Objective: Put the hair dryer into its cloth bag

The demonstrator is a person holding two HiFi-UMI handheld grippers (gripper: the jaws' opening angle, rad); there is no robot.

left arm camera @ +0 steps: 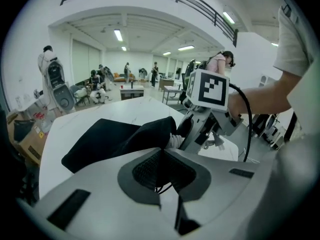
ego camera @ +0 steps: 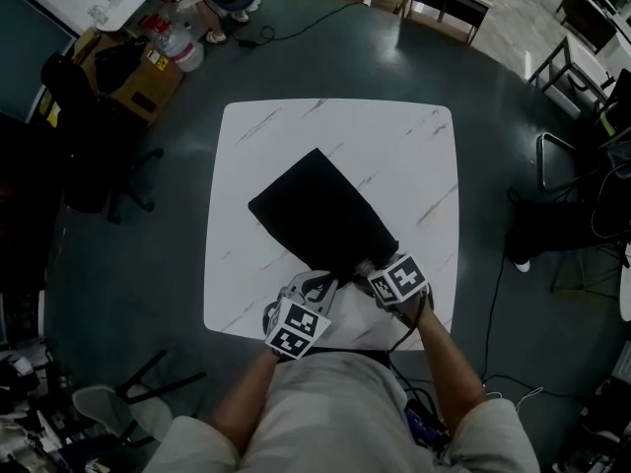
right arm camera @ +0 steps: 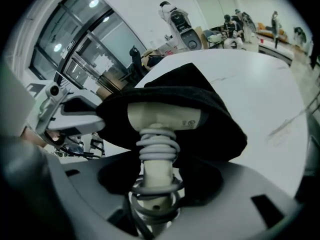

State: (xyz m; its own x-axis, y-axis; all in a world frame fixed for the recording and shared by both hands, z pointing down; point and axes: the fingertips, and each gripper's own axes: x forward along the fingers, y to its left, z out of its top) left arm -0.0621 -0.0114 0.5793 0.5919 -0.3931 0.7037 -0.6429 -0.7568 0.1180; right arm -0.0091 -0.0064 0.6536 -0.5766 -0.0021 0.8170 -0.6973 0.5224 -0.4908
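The right gripper [right arm camera: 155, 196] has its jaws spread wide but clamped on the cord-wound handle of the hair dryer [right arm camera: 162, 118], which points straight out from them, its head already under the mouth of the cloth bag [right arm camera: 210, 99]. Just beside it, the left gripper [left arm camera: 162, 173] has its jaws all but closed, pinching the bag's near rim (thin strings show there). The way in, I'd judge, runs along the bag's length, diagonally away across the white desk [ego camera: 414, 156], which stands on a dark floor [ego camera: 513, 146] near a cardboard box [ego camera: 133, 75].

Cream hair dryer [right arm camera: 162, 118], cord-wrapped handle out, sits head-first in black cloth bag [ego camera: 317, 208].
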